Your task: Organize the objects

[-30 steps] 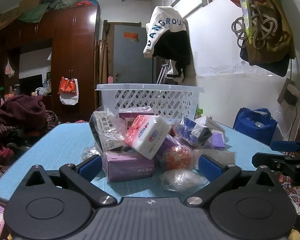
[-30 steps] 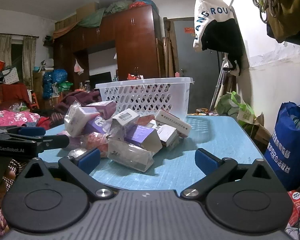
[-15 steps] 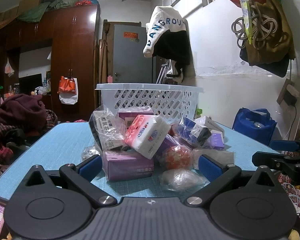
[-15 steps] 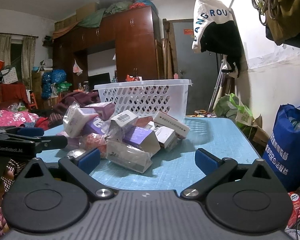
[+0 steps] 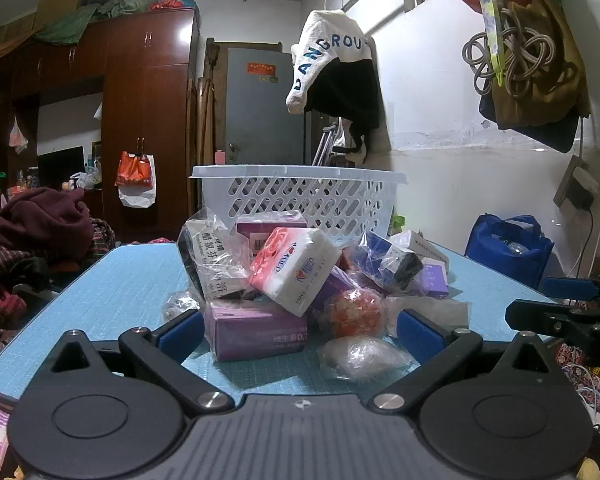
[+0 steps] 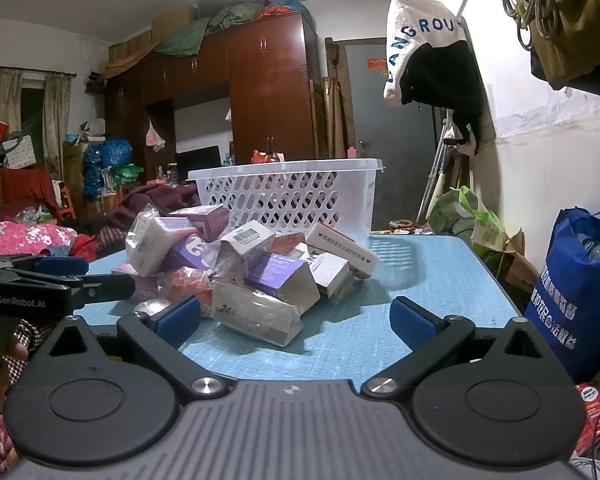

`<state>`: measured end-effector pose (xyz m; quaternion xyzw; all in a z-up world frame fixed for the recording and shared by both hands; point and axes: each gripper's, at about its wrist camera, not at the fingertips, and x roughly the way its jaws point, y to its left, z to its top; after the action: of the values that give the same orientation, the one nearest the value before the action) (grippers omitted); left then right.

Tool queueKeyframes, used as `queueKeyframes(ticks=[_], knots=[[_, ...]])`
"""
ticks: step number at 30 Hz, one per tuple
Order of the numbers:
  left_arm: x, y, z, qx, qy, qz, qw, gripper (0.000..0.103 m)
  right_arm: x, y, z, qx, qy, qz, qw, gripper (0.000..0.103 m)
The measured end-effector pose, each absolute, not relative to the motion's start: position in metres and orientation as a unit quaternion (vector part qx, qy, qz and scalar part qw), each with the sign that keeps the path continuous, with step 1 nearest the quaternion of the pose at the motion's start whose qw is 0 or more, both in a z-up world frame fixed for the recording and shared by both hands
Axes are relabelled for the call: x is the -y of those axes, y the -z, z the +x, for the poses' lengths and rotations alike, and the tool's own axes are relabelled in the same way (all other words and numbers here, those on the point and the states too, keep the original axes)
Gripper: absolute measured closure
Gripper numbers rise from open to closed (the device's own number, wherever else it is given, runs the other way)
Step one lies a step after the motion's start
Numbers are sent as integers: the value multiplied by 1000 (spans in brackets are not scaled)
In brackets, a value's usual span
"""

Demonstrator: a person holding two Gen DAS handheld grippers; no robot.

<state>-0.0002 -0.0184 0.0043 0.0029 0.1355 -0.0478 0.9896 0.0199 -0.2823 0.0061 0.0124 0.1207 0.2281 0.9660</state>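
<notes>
A pile of small packages is sitting on the blue table [image 5: 112, 292], just in front of a white basket [image 5: 300, 200] that is standing behind it. The left gripper [image 5: 298, 330] is facing the pile with its jaws spread wide and nothing between them; the right gripper [image 6: 294, 314] is doing the same from the other side, also wide and empty.

Nearest the left gripper, a purple box [image 5: 256, 330] is lying flat on the table, with a pink-and-white tissue pack [image 5: 296, 270] leaning on top of it. The box is looking stiff and light, so squeezing its two long sides should be holding well, though lifting it first is likely to be tipping the tissue pack off. The tissue pack is looking soft and will probably be giving under the pads, so taking it across its narrow middle seems safest. The orange ball in plastic wrap [image 5: 352, 312] and the clear bag [image 5: 360, 356] beside it are looking slippery.

Nearest the right gripper, a silvery pouch [image 6: 256, 314] is lying at the pile's front; its film is probably crinkling and sliding, so pinching across its body should be suiting it better than its edge.
</notes>
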Motion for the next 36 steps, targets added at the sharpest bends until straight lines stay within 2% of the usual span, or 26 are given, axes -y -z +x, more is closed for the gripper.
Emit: queueKeyframes(ticks=[36], knots=[[14, -3, 2, -135, 39, 5, 990, 0, 281, -2, 23, -126, -246, 23, 961, 0]])
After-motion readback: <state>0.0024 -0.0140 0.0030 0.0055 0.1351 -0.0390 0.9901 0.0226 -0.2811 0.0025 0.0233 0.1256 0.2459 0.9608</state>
